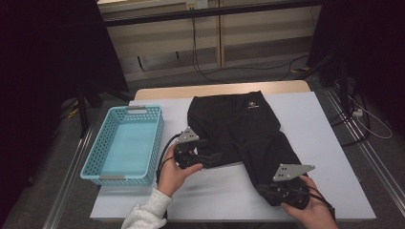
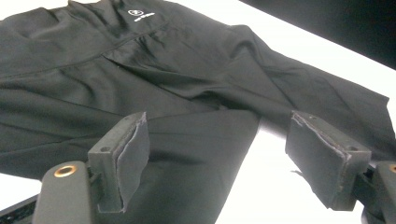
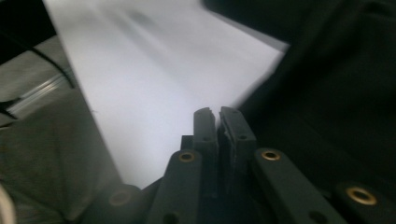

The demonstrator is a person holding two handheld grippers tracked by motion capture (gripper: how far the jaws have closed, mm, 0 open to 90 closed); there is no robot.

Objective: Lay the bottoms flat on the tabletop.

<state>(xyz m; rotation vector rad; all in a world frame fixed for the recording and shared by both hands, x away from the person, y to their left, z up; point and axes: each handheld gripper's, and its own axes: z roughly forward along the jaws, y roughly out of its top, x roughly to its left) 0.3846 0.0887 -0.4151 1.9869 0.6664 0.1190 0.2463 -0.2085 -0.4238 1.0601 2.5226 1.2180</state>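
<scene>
Black trousers (image 1: 243,131) cover white table (image 1: 329,138); left fingers (image 2: 133,154) apart, right fingers (image 3: 231,128) together, basket (image 1: 125,145) alongside.

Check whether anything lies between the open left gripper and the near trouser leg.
Nothing visible does. The left gripper is open over the trouser leg's hem, with only cloth and white table between its jaws.

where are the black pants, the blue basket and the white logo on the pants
black pants (image 1: 229,121): high view, on the upper seat area of the fabric
blue basket (image 1: 90,165): high view, on its left perforated wall
white logo (image 1: 251,106): high view, on the small print near the waistband
</scene>
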